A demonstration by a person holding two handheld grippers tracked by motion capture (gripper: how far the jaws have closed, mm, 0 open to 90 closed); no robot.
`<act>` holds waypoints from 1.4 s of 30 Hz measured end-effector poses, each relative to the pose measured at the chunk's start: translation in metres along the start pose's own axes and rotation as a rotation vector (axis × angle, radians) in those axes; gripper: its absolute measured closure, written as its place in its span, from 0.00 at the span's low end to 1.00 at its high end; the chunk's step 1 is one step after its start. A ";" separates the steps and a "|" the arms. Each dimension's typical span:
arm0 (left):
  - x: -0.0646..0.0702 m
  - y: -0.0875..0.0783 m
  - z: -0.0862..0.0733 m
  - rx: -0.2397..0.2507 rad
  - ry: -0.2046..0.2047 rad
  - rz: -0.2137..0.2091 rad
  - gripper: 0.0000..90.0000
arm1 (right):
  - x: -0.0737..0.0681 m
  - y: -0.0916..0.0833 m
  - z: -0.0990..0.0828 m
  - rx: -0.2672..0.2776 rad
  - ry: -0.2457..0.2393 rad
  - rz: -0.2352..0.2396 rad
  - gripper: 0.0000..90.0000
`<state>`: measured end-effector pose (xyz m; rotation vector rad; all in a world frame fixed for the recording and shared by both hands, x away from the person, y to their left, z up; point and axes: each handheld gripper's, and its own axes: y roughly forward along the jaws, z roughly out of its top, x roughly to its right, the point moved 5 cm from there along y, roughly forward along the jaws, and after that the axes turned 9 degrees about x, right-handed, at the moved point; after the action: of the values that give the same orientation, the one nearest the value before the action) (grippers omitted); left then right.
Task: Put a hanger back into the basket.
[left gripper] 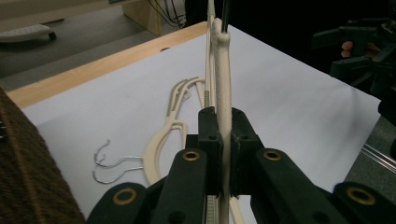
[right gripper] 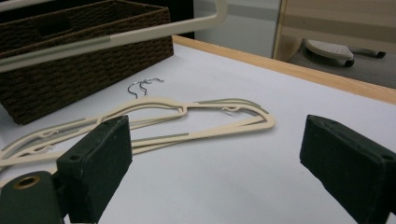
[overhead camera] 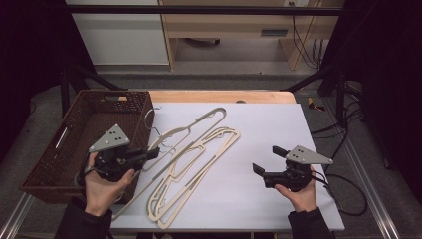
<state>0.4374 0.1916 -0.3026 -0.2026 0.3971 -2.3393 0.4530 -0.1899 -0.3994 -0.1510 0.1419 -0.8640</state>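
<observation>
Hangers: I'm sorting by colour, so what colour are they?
Cream hangers with metal hooks, clearest in the right gripper view.

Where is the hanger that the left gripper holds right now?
In the high view the held hanger sits left of centre, clamped in the left gripper, slanting above the two hangers on the sheet, beside the wicker basket.

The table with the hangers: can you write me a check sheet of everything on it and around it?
Surface: white table top, wooden far edge.
Job's things: one cream hanger clamped and raised; more cream hangers flat on the top.
Clutter: nothing seen.
Tongs: left tongs shut on the hanger; right tongs open, nothing between them.
Cables: black cable trails off the right edge.
Surroundings: brown woven basket at left; cabinets beyond.
</observation>
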 end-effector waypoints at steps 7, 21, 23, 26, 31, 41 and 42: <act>-0.029 -0.012 0.024 0.028 0.010 -0.008 0.95 | 0.003 -0.004 0.003 0.016 0.007 -0.018 0.08; -0.126 -0.022 0.040 0.013 0.389 0.022 0.95 | 0.008 -0.007 0.004 0.020 0.016 -0.042 0.07; -0.137 -0.023 0.036 -0.001 0.389 0.039 0.95 | 0.008 -0.007 0.004 0.017 0.015 -0.044 0.07; -0.153 -0.026 0.029 -0.023 0.380 0.060 0.95 | 0.009 -0.007 0.004 0.015 0.015 -0.042 0.07; -0.181 -0.031 0.018 -0.067 0.401 0.063 0.95 | 0.010 -0.007 0.003 0.012 0.016 -0.049 0.07; -0.219 -0.047 -0.006 -0.101 0.381 0.099 0.95 | 0.011 -0.004 0.001 0.004 0.018 -0.056 0.07; -0.222 -0.048 -0.008 -0.109 0.382 0.107 0.95 | 0.011 -0.004 0.001 0.002 0.018 -0.056 0.07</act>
<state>0.5619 0.3822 -0.3004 0.2146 0.7042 -2.2491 0.4572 -0.2013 -0.3988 -0.1455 0.1544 -0.9210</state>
